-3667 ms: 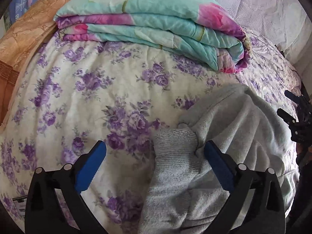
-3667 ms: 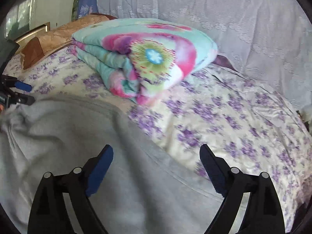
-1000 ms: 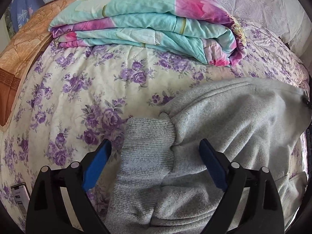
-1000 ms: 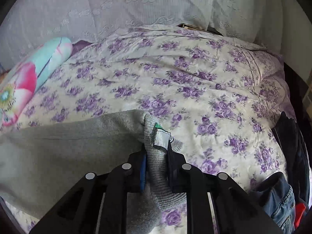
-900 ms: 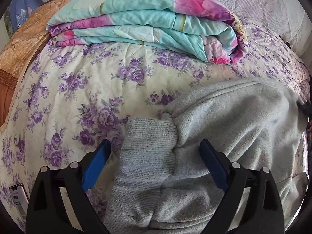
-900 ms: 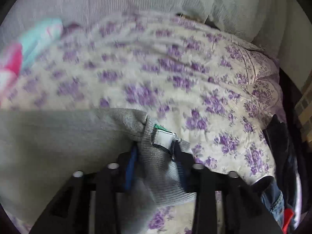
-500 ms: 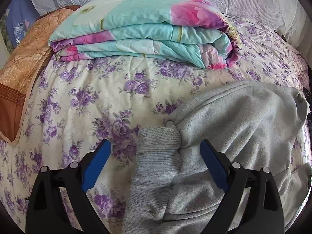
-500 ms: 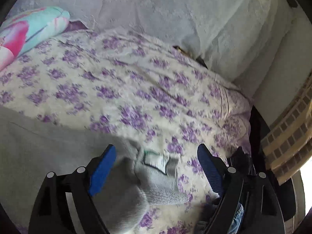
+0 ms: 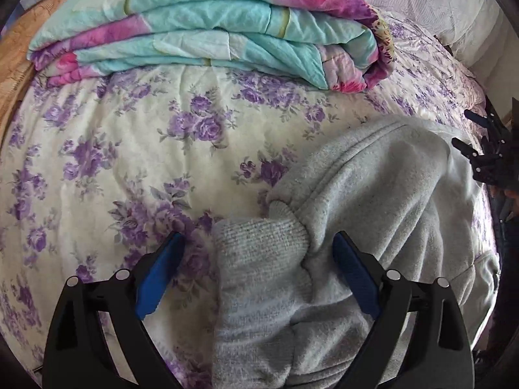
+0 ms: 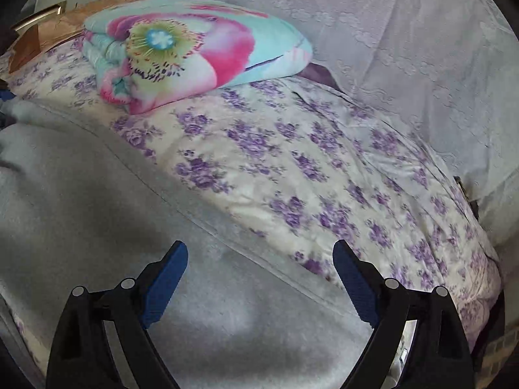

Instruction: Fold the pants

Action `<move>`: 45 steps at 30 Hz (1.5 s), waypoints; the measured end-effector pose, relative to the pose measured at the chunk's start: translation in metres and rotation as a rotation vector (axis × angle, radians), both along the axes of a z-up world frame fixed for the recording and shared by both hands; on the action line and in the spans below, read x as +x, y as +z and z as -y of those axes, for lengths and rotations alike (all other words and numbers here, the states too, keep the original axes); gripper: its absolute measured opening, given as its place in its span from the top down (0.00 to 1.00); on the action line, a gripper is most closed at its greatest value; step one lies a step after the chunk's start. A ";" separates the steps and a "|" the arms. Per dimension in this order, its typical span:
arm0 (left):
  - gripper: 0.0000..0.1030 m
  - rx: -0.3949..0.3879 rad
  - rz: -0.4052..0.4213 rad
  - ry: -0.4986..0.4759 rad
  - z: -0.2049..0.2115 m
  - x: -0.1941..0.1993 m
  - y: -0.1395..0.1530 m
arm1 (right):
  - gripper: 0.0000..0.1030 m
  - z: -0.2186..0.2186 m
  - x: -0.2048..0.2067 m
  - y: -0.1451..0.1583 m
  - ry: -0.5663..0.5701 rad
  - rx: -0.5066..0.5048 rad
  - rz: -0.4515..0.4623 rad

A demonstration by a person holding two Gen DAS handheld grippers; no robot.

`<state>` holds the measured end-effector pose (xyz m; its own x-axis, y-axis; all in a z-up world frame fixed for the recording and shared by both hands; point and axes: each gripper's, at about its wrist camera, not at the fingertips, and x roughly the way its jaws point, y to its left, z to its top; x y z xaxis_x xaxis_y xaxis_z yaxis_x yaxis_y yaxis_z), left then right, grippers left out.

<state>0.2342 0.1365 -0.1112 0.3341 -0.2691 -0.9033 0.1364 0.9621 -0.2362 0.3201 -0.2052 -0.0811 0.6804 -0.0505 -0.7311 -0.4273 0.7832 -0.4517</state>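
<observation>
Grey fleece pants (image 9: pixel 373 201) lie folded on the floral bedspread (image 9: pixel 129 149), and their ribbed cuff (image 9: pixel 259 249) sits between my left fingers. My left gripper (image 9: pixel 256 272) is open and holds nothing. In the right wrist view the pants (image 10: pixel 97 210) spread flat across the lower left. My right gripper (image 10: pixel 259 278) is open and empty above the pants' far edge. It also shows at the right edge of the left wrist view (image 9: pixel 486 149).
A folded turquoise and pink quilt (image 9: pixel 211 26) lies on the bed behind the pants; it also shows in the right wrist view (image 10: pixel 194 48). A white lace cover (image 10: pixel 389 48) hangs at the back. An orange pillow (image 9: pixel 16 74) lies at the far left.
My right gripper has let go of the pants' waistband, opened wide and swung left over the flat pants. My left gripper stays open over the cuff and has moved closer to it.
</observation>
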 end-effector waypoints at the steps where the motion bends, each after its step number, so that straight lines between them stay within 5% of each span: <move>1: 0.12 -0.024 -0.019 0.014 -0.001 0.005 -0.003 | 0.11 -0.003 0.006 -0.003 0.001 -0.003 0.006; 3: 0.20 -0.064 -0.011 0.036 0.001 0.009 -0.001 | 0.11 -0.006 0.014 -0.010 0.021 0.012 -0.001; 5: 0.50 -0.054 0.021 -0.017 0.014 0.008 0.006 | 0.11 -0.008 0.021 -0.017 0.048 0.006 -0.012; 8: 0.54 0.055 0.087 -0.130 0.038 0.000 0.016 | 0.11 -0.004 0.036 -0.024 0.091 0.028 -0.105; 12: 0.50 0.070 0.082 -0.188 0.041 0.000 0.017 | 0.09 0.001 0.052 -0.025 0.108 0.088 -0.185; 14: 0.22 0.026 0.031 -0.169 0.035 0.008 0.007 | 0.04 0.003 0.052 -0.037 0.128 0.114 -0.304; 20: 0.22 0.008 0.058 -0.144 0.036 0.014 -0.005 | 0.05 -0.002 0.038 -0.047 0.176 0.062 -0.291; 21: 0.32 0.016 0.074 -0.138 0.039 0.015 -0.005 | 0.11 -0.005 0.035 -0.046 0.190 0.072 -0.304; 22: 0.40 0.024 0.092 -0.134 0.041 0.013 -0.003 | 0.49 -0.008 0.030 -0.041 0.243 0.109 -0.357; 23: 0.59 0.008 0.101 -0.142 0.046 0.013 0.000 | 0.74 -0.013 0.021 -0.038 0.275 0.090 -0.350; 25: 0.64 -0.007 0.117 -0.130 0.048 0.010 0.010 | 0.85 -0.017 0.012 -0.035 0.284 0.038 -0.342; 28: 0.65 0.031 0.177 -0.138 0.055 -0.002 0.033 | 0.87 -0.012 -0.003 -0.007 0.258 0.071 -0.274; 31: 0.65 -0.022 0.248 -0.168 0.050 -0.024 0.071 | 0.87 0.007 -0.043 0.047 0.278 0.155 -0.178; 36: 0.63 -0.103 0.379 -0.252 0.039 -0.089 0.127 | 0.87 0.037 -0.168 0.117 0.393 0.247 -0.108; 40: 0.62 -0.104 0.421 -0.311 0.033 -0.152 0.132 | 0.88 0.047 -0.254 0.095 0.428 0.280 -0.196; 45: 0.60 -0.016 0.367 -0.340 0.038 -0.205 0.092 | 0.87 0.032 -0.312 0.018 0.383 0.275 -0.316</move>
<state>0.0293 0.0985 -0.0190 0.5205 -0.4306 -0.7374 0.5182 0.8456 -0.1279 0.0079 -0.2374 -0.0628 0.3588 0.3776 -0.8537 -0.7853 0.6165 -0.0574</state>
